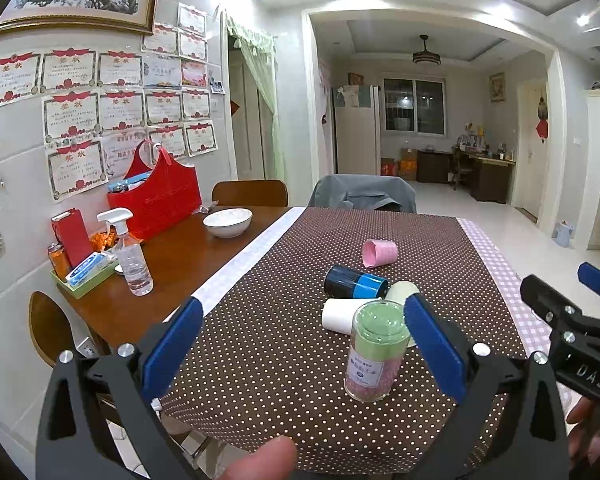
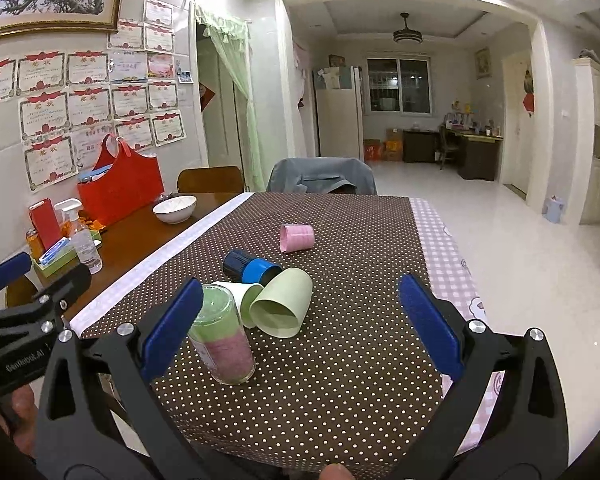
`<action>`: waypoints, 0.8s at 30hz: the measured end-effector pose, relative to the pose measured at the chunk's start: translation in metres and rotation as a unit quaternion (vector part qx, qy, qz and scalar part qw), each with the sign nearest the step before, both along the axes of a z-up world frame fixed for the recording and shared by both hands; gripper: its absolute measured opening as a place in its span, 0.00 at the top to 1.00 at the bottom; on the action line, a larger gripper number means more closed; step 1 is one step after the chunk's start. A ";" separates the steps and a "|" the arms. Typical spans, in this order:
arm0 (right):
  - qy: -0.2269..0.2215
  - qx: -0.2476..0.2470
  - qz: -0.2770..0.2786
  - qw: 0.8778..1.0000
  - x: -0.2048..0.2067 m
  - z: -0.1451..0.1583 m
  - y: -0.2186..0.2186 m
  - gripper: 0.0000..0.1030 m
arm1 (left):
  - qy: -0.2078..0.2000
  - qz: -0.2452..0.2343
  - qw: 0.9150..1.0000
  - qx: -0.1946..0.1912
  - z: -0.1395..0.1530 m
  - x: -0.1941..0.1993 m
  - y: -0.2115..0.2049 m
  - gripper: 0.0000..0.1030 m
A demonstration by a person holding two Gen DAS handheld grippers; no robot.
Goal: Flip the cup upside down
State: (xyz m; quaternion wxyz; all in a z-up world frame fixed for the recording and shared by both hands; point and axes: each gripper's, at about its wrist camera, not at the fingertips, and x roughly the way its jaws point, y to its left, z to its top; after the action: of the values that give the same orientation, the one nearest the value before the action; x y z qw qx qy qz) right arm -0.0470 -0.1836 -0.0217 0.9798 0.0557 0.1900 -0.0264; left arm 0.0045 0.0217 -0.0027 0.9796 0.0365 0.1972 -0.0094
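Note:
Several cups lie on their sides on the dotted brown cloth [image 1: 300, 360]: a pink cup [image 1: 379, 253] [image 2: 297, 237] farthest, a blue cup [image 1: 355, 281] [image 2: 251, 267], a white cup [image 1: 344, 315] [image 2: 240, 294] and a pale green cup [image 2: 282, 307] [image 1: 402, 291] with its mouth toward the right wrist camera. A clear jar [image 1: 375, 350] [image 2: 222, 334] with a green top and pink fill stands upright nearest. My left gripper [image 1: 304, 354] is open and empty, the jar just inside its right finger. My right gripper [image 2: 300, 330] is open and empty, the jar by its left finger.
A white bowl [image 1: 228, 222], a spray bottle [image 1: 130, 254], a red bag [image 1: 160, 196] and a small tray of items [image 1: 84, 276] sit on the bare wooden table at the left. Two chairs [image 1: 360, 194] stand at the far edge. Open floor lies to the right.

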 end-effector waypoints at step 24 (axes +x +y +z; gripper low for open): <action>0.001 0.007 0.006 1.000 0.002 -0.001 0.002 0.06 | -0.002 0.005 1.000 0.000 0.000 -0.002 -0.003 0.04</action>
State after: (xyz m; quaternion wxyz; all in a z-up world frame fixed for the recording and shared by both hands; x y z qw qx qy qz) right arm -0.0452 -0.1818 -0.0226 0.9794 0.0613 0.1916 -0.0188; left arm 0.0026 0.0183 -0.0023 0.9800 0.0354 0.1959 -0.0043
